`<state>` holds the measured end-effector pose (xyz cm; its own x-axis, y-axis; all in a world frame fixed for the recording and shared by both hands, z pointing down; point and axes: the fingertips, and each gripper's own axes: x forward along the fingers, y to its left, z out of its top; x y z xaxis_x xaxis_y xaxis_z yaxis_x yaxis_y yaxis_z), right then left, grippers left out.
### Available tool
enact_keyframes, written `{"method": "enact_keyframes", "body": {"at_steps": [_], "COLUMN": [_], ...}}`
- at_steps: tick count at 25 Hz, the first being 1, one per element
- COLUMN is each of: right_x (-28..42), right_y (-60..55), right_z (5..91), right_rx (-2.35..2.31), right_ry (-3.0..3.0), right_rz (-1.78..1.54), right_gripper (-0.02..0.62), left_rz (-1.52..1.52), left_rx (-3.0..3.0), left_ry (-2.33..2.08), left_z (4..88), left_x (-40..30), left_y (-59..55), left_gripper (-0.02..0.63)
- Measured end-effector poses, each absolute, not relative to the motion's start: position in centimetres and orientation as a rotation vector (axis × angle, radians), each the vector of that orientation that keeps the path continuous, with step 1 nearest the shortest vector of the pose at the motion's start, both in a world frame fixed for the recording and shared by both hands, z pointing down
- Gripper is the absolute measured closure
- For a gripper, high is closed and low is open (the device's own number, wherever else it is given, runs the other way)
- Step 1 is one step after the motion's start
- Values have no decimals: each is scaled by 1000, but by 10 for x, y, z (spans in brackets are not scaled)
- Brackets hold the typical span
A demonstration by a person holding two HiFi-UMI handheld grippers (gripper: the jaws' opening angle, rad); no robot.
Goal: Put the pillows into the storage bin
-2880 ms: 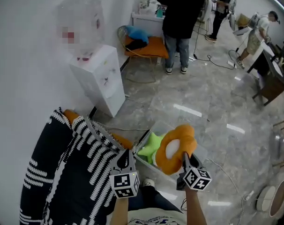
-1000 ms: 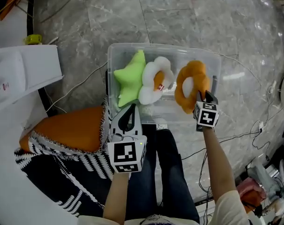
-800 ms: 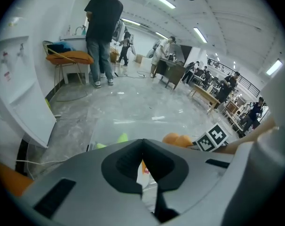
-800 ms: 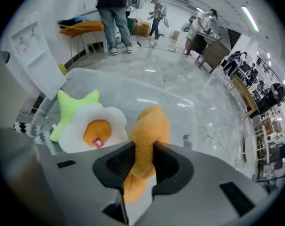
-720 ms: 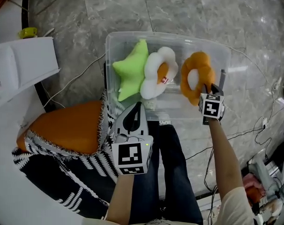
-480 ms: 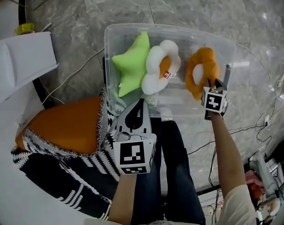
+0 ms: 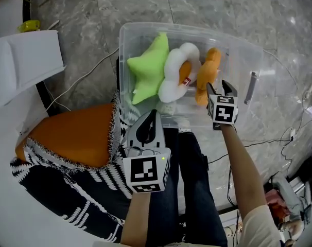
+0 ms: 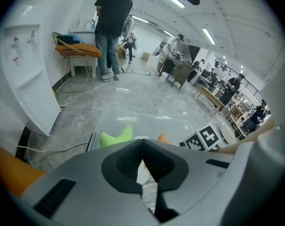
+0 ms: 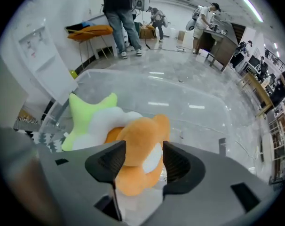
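A clear plastic storage bin (image 7: 126, 32) stands on the marble floor and holds three pillows in a row: a green star (image 7: 148, 66), a white flower (image 7: 176, 73) and an orange flower (image 7: 207, 71) leaning on the white one. My right gripper (image 7: 221, 88) reaches into the bin at the orange flower (image 9: 140, 140). Its jaws are opening, with the pillow still between them but the pads drawn off it. My left gripper (image 7: 149, 119) hangs shut and empty at the bin's near wall, above my lap. Its jaws (image 8: 142, 147) meet.
An orange seat cushion (image 7: 73, 133) with a black-and-white striped throw (image 7: 58, 199) lies to my left. A white appliance (image 7: 22, 55) stands beyond it, and cables run over the floor. People stand far back in the room (image 8: 109, 27). My legs (image 7: 192, 163) are beside the bin.
My right gripper has carried the orange flower left inside the bin, up against the white flower, and its jaws have widened off the pillow. The left gripper has stayed put.
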<state>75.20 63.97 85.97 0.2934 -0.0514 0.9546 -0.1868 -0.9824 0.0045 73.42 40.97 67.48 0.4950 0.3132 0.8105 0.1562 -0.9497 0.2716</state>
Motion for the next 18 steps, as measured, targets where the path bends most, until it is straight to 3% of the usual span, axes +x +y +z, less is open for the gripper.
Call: {"method": "enact_keyframes", "body": {"at_steps": [5,12,18], "right_x": [750,747,768], "right_y": [622,607,600], "right_z": [848,778,663], "right_rx": [2548,2745,2916], "right_ry": [-206,-128,-119], "right_rz": [1804,1628,1343], "right_gripper": [313,358,417], "left_rz": [1432,1365,1273], "left_rx": [2572,2621,2682], "left_ry": [364,330,330], "left_z": [668,636,572], "left_x": [734,740,755], "left_y": [404,395,390], "left_gripper": [592,592,592]}}
